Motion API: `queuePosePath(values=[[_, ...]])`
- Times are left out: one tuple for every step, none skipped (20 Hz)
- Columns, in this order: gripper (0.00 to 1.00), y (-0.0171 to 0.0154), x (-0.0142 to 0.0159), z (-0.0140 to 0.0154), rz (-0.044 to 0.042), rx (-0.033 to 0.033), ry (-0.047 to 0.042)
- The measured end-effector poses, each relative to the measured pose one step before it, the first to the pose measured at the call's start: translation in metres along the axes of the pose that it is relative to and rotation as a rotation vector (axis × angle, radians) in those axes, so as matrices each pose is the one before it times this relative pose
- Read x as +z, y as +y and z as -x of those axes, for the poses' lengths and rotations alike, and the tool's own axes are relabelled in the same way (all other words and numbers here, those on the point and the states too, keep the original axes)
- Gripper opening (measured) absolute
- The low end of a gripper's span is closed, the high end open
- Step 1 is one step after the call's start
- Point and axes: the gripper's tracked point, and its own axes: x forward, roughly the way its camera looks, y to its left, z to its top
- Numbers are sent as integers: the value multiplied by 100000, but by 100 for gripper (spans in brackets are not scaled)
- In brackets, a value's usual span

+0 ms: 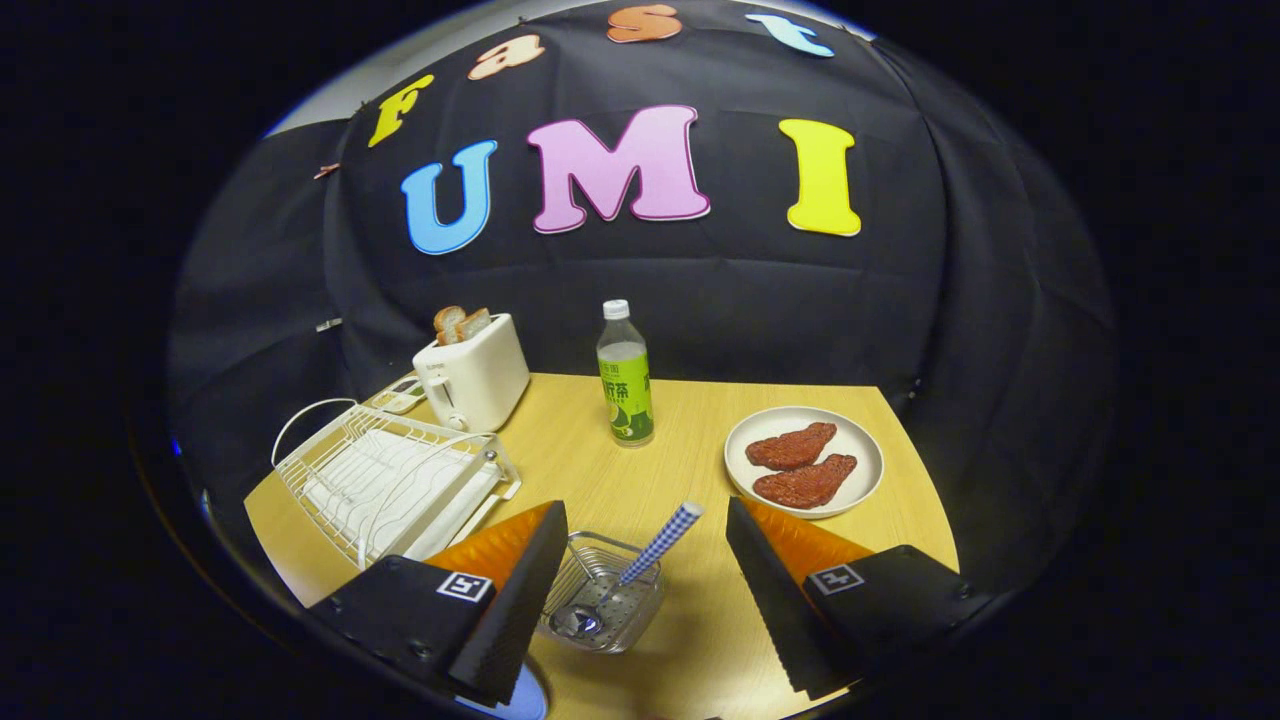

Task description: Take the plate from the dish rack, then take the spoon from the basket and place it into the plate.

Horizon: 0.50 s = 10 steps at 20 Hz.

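Two fingers [640,575] spread wide, spoon [630,575] in basket [640,610] between them.

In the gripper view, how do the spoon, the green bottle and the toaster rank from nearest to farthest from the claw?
The claw is open.
1. Spoon: between the fingers, standing in the basket.
2. Green bottle: beyond the fingers, mid-table.
3. Toaster: farthest, at the back corner behind the dish rack.
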Motion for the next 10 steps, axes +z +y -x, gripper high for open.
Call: queuePosePath(values=[[98, -142, -276, -877, -1264, 292, 1916], [98, -145, -269, -734, -742, -66, 1379], [98, -191, -405, -736, -639, -456, 1719], [98, 61, -376, -699, -1381, 31, 1571], [98, 39, -519, -708, -1645, 27, 2000], [96, 55, -548, -580, -1899, 271, 2147], [88, 3, -478, -442, -1810, -197, 1958], [82, -22, -348, -497, -1464, -88, 1363], [77, -43, 99, -316, -770, -296, 6], [74, -232, 263, -158, -199, -962, -891]])
